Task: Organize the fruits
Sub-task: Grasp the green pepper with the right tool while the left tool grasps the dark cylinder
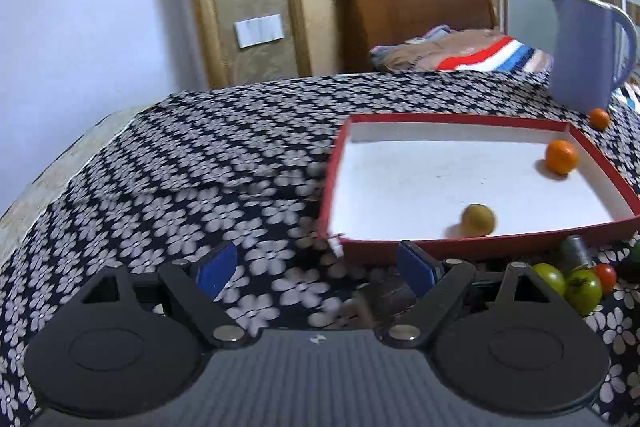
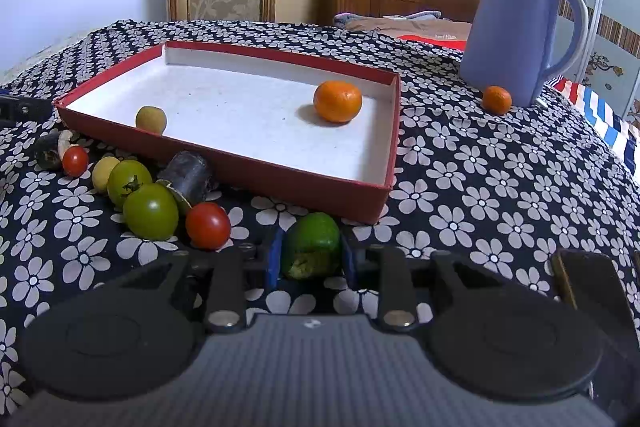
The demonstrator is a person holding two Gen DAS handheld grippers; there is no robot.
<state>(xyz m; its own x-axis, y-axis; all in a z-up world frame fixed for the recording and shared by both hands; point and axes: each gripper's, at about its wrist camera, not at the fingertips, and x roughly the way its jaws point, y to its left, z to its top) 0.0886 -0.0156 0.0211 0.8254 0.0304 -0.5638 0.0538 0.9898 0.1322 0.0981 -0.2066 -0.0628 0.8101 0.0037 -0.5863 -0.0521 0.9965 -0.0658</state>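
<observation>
Between my right fingers sits the green lime, both blue pads clamped on its sides, low over the flowered table; the red tray lies straight ahead, its near wall just beyond the lime, so I judge the carry goes up over that wall and forward; the right hand is plainly the nearer; tomatoes crowd the left, open cloth lies to the right; inside, a yellow fruit and an orange leave the middle free; my left fingers stand wide apart, holding nothing, at the tray's near left corner.
</observation>
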